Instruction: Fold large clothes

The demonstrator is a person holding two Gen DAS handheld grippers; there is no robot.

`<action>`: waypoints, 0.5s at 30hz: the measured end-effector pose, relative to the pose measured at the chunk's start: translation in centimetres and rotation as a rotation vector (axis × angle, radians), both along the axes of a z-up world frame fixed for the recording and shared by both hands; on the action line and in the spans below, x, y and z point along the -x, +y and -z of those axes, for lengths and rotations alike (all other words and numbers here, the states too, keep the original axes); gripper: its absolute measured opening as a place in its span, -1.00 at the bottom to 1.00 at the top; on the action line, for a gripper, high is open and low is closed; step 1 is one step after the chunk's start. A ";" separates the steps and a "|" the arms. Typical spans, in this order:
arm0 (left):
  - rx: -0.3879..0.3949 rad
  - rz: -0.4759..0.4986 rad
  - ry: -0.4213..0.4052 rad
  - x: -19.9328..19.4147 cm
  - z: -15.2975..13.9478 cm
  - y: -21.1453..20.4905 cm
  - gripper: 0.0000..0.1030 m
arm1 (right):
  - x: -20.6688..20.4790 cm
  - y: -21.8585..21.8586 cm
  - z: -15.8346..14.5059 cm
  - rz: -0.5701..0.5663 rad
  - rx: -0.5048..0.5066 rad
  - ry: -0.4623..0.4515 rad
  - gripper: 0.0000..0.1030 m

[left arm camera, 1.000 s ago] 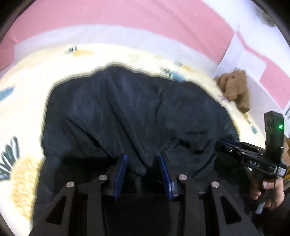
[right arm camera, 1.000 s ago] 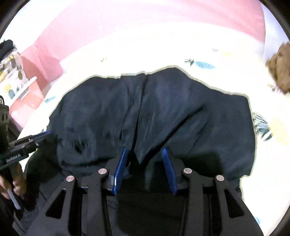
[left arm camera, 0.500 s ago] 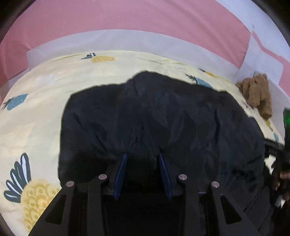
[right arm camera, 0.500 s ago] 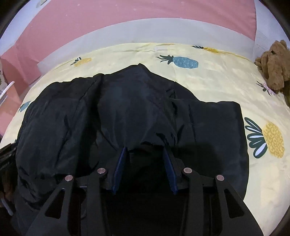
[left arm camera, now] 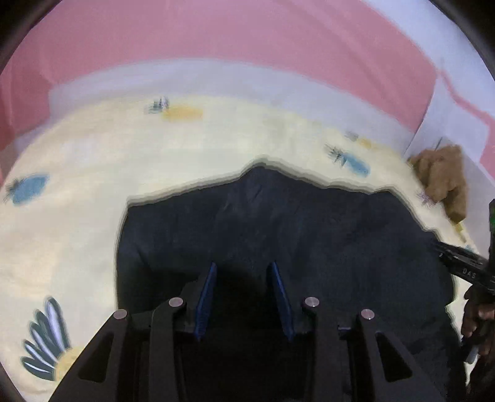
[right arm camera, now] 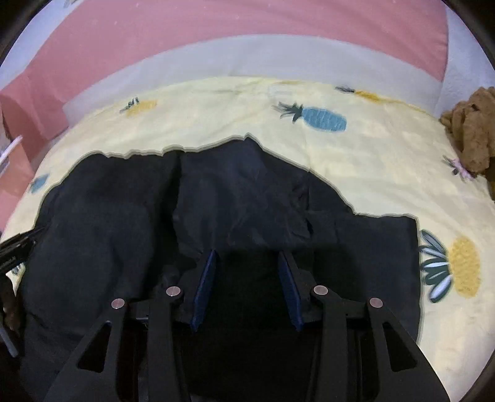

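From my seat the biggest thing is the bed sheet (right arm camera: pixel 365 160), pale yellow with pineapple prints, filling both views out to a white band and a pink wall (right arm camera: pixel 216 27) at 12 o'clock. There is open sheet from 9 round to 12 o'clock in the left wrist view and from 12 round to 4 o'clock in the right wrist view; the near side, at 6 o'clock, is hidden by the rigs.

On the sheet lies the dark garment (right arm camera: pixel 235 204), navy to black, matte and creased. It lies spread low, its long axis running 9 to 3 o'clock, with a peak in its far edge pointing to 12 o'clock. In the right wrist view a fold line runs from the far edge toward me, and a squarer flap reaches out to 3 o'clock. The left wrist view is smeared, so I cannot read its edge (left arm camera: pixel 278 216) finely there.

A brown plush toy (right arm camera: pixel 473 136) sits at 2 o'clock by the sheet's edge, apart from the garment.

My left gripper (left arm camera: pixel 243 269) has its blue pads parted by a moderate gap, over the garment's near part. My right gripper (right arm camera: pixel 249 256) is spread about as wide. Whether either has cloth pinched I cannot tell; the gaps are dark.
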State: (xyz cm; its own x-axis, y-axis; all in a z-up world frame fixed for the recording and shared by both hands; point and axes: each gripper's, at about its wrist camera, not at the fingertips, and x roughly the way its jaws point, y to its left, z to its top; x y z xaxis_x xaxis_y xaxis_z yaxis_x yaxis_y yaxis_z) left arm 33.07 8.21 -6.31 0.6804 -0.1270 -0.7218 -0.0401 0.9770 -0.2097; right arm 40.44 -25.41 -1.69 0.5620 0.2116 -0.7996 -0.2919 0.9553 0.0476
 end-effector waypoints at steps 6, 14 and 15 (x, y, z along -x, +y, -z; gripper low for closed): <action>0.022 0.009 -0.006 1.0 0.2 0.3 -0.27 | 0.6 -0.2 -1.9 0.019 -0.039 -0.023 -0.19; 0.003 0.010 -0.109 -4.6 -4.5 -0.3 -0.27 | -5.4 1.6 -2.6 0.016 -0.046 -0.031 -0.19; -0.016 0.004 -0.092 -5.8 -3.9 -0.6 -0.27 | -5.9 1.4 -1.7 0.024 -0.041 -0.009 -0.19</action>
State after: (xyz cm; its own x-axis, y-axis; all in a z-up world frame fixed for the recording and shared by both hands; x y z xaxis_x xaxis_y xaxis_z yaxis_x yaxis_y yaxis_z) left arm 38.83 7.65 -2.40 0.7437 -0.1187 -0.6579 -0.0173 0.9804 -0.1965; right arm 46.36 -24.01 0.00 0.5747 0.2302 -0.7854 -0.2695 0.9593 0.0840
